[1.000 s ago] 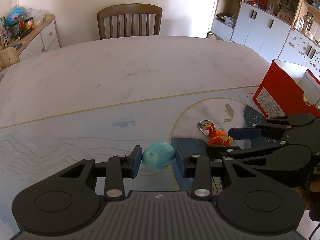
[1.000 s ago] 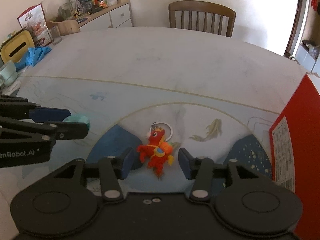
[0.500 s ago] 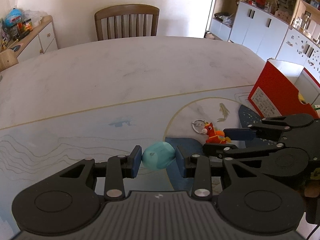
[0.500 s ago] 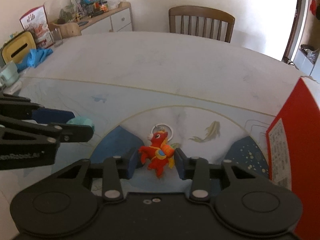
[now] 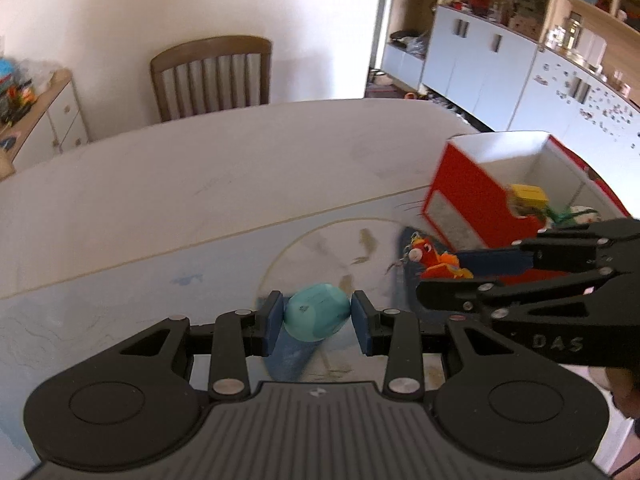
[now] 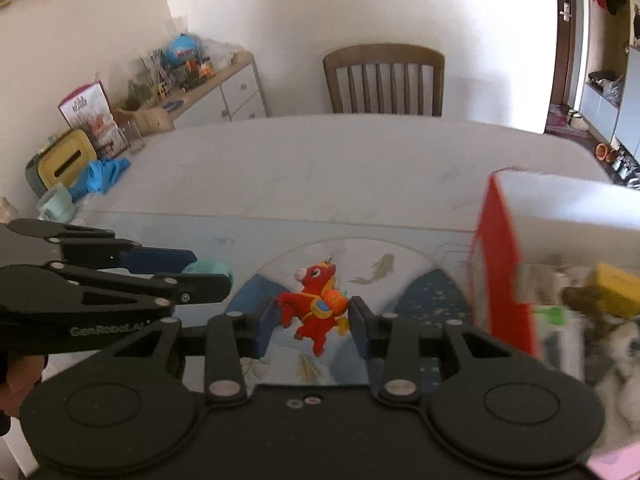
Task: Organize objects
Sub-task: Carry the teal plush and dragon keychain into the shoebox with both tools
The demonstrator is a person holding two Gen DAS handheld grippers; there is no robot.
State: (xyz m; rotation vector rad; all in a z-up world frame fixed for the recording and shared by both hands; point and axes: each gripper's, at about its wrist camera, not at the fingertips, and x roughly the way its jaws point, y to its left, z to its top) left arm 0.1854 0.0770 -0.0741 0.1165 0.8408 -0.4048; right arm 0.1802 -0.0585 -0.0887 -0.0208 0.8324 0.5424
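Note:
My left gripper [image 5: 316,318] is shut on a teal egg-shaped toy [image 5: 316,317] and holds it above the table mat. My right gripper [image 6: 313,322] is shut on a red toy horse keychain [image 6: 314,306], lifted off the mat. In the left wrist view the horse [image 5: 438,258] shows between the right gripper's fingers, close to the red box [image 5: 476,204]. In the right wrist view the left gripper [image 6: 208,270] is at the left with the teal toy [image 6: 210,268] between its fingers. The red box [image 6: 502,272] stands at the right, open, with several items inside.
A wooden chair [image 5: 212,76] stands at the table's far side. A sideboard [image 6: 208,92] with clutter is at the back left. A yellow box [image 6: 64,158] and blue cloth [image 6: 104,172] lie at the table's left edge. White cabinets [image 5: 500,76] stand at the right.
Both grippers have risen off the table with their toys. The right gripper closed fully on the horse and lifted it. The view has shifted toward the red box.

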